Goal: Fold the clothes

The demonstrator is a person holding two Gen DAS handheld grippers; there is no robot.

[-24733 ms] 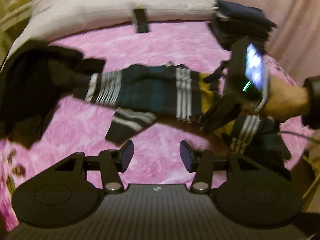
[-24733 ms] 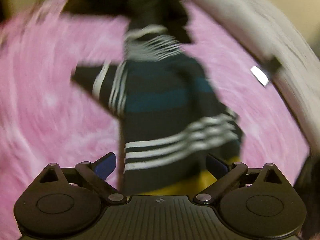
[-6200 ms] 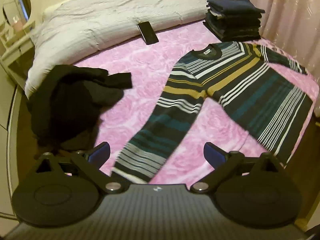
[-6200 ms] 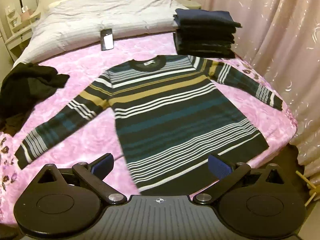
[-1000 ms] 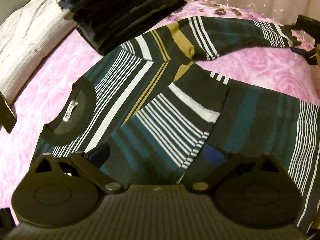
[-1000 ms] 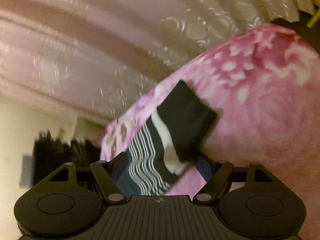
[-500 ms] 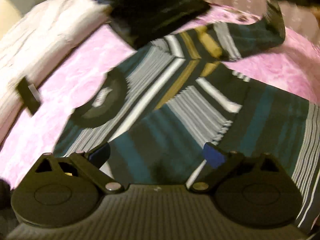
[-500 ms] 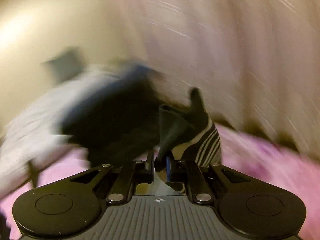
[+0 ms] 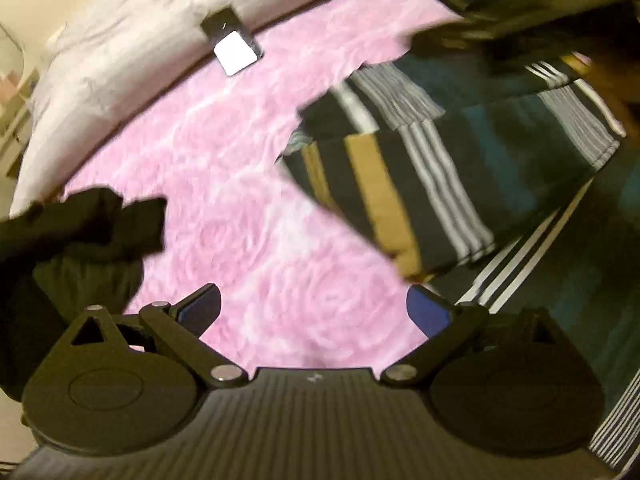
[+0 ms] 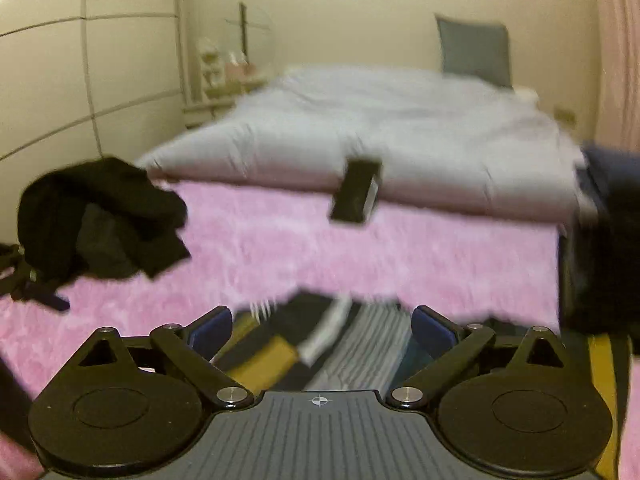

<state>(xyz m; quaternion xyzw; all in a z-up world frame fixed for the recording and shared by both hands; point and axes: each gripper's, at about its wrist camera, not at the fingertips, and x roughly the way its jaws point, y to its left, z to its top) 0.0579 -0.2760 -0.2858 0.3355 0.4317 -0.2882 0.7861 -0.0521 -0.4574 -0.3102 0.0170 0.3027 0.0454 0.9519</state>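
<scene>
The striped sweater [image 9: 460, 176] lies on the pink bedspread [image 9: 240, 168] at the right of the left wrist view, with sleeves folded across its body. My left gripper [image 9: 314, 308] is open and empty over the pink spread beside the sweater's left edge. My right gripper [image 10: 320, 330] is open and empty just above the sweater [image 10: 320, 344], which shows blurred between its fingers.
A heap of black clothes [image 9: 68, 240] lies at the left, also in the right wrist view [image 10: 100, 216]. A phone [image 9: 232, 42] rests against the grey duvet [image 10: 380, 128]. A stack of folded dark clothes [image 10: 604, 240] stands at the right.
My right gripper has let go of the sleeve cuff and opened; the sleeve now lies across the sweater. My left gripper has swung left, off the sweater and over the pink spread.
</scene>
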